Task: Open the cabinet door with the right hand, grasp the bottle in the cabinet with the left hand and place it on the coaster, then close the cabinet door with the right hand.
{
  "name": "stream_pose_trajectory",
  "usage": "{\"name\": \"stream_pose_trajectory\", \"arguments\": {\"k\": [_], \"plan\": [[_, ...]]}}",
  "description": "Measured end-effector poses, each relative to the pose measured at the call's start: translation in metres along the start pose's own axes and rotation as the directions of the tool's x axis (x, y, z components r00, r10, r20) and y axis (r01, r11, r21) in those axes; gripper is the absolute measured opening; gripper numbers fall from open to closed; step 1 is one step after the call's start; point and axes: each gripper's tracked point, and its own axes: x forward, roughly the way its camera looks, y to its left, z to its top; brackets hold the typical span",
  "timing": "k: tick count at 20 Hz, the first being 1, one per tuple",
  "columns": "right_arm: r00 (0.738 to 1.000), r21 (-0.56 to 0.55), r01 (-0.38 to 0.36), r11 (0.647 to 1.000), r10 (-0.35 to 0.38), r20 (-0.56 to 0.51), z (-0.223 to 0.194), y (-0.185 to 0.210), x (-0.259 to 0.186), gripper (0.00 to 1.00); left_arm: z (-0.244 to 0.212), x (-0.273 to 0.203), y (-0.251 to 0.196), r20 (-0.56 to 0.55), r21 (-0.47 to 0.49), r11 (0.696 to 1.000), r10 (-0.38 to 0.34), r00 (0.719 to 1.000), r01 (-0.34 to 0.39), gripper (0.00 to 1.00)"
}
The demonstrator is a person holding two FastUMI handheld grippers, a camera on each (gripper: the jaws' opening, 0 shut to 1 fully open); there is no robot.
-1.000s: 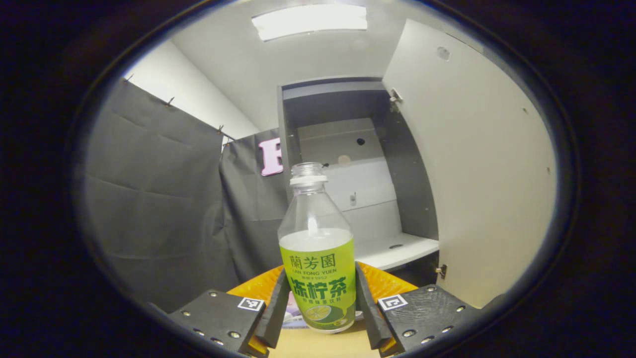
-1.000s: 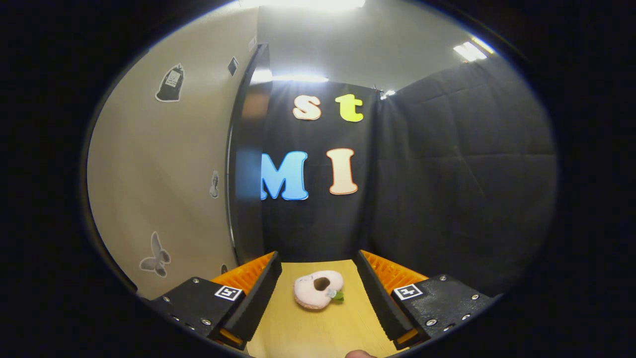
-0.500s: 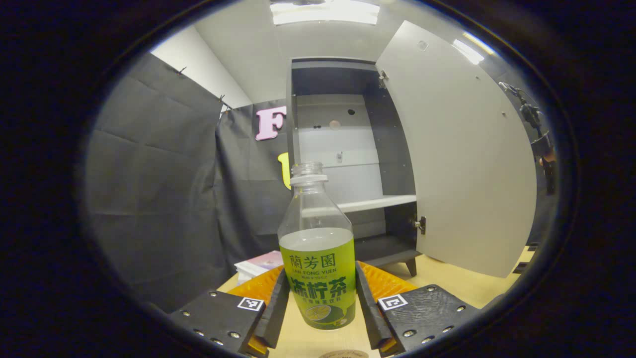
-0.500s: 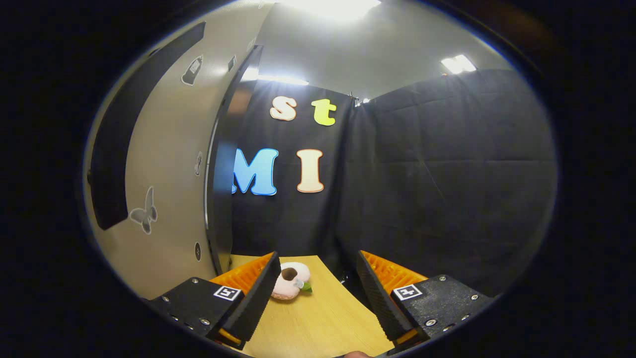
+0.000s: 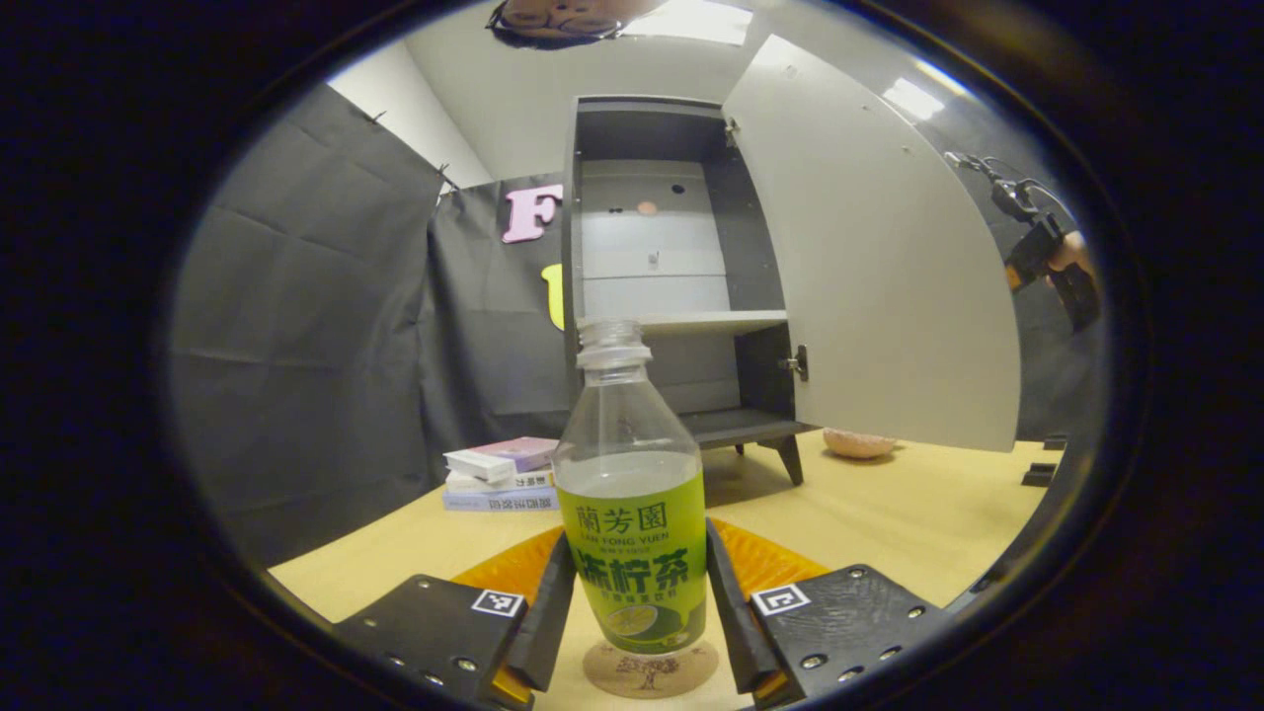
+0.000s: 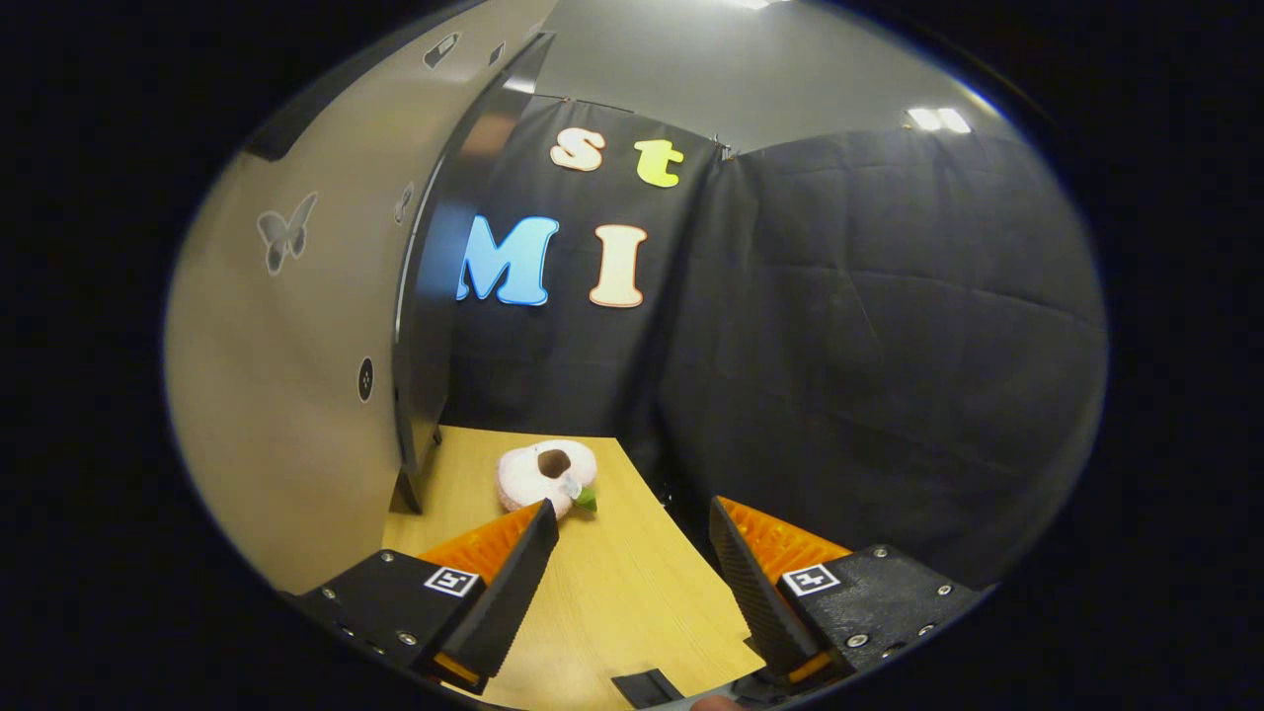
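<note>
In the left gripper view my left gripper (image 5: 632,617) is shut on a clear bottle (image 5: 632,494) with a green label, both fingers pressing its lower body. The bottle stands upright just over a round brown coaster (image 5: 650,671) on the wooden table. Behind it the cabinet (image 5: 652,257) stands with its pale door (image 5: 869,267) swung wide to the right. The other gripper, held by a hand (image 5: 1052,262), is far off at the right past the door. In the right gripper view my right gripper (image 6: 632,583) is open over the table, beside the door's outer face (image 6: 286,375).
A stack of books (image 5: 499,474) lies on the table left of the cabinet. A pink plush toy (image 6: 546,476) lies on the table near the cabinet foot, also seen as a pink plush toy (image 5: 857,443) below the door. The table's right edge (image 6: 681,533) drops off against the black cloth.
My left gripper has drawn back and down from the cabinet with the bottle, and the coaster has come into view under it. My right gripper has pulled back from the door and the toy.
</note>
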Motion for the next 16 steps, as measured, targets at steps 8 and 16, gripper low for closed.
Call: {"name": "stream_pose_trajectory", "arguments": {"k": [8,16], "plan": [[0.999,-0.065,-0.043,0.997,0.043,-0.008,-0.002,0.013,0.017,0.95,-0.017,-0.007,0.010,-0.020,0.017,0.999,0.037,0.999,-0.037,0.72],[0.998,-0.085,-0.060,0.995,0.056,-0.039,-0.019,0.019,0.021,0.95,-0.003,-0.009,0.003,0.021,-0.037,0.999,0.027,0.999,-0.026,0.78]]}}
